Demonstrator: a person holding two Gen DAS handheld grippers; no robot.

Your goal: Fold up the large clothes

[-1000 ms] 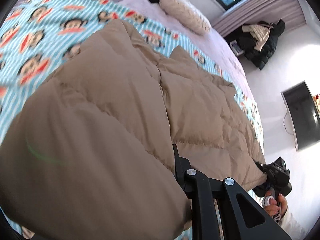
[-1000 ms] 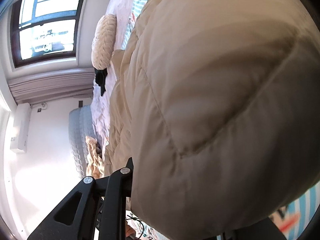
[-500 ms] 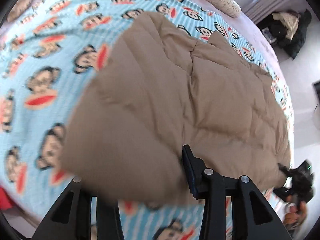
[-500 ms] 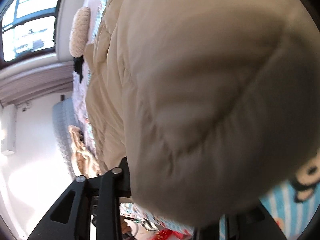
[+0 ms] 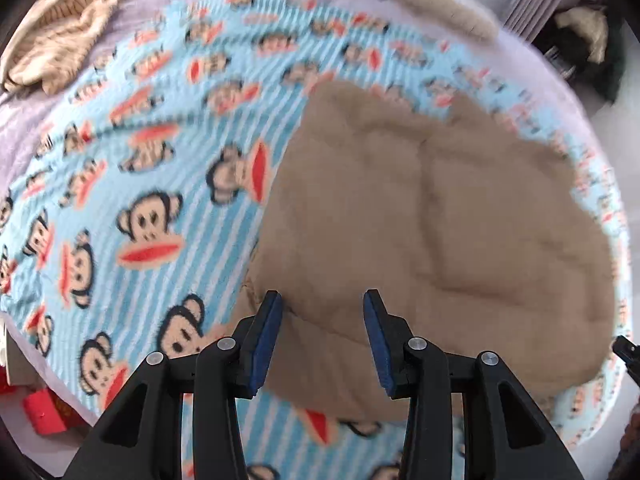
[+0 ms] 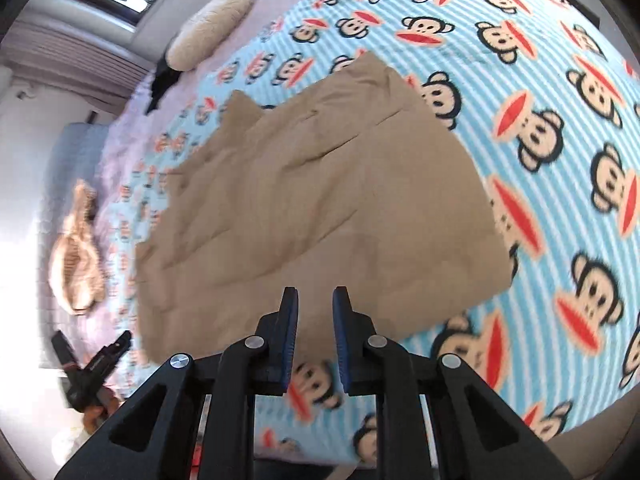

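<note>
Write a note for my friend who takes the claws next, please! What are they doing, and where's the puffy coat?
Left claw: open, empty, above the coat's near edge.
Right claw: a narrow gap after closing in, nothing in it.
Tan puffy coat: lies folded on the monkey blanket, let go by both claws.
Done: one fold is laid down.
Left: probably smooth it or fold again; the knit sweater may come next.

right tongs [image 6: 315, 300] closing, empty, above tan quilted jacket [image 6: 320, 208] seemingly folded on monkey blanket [image 6: 560, 160].
</note>
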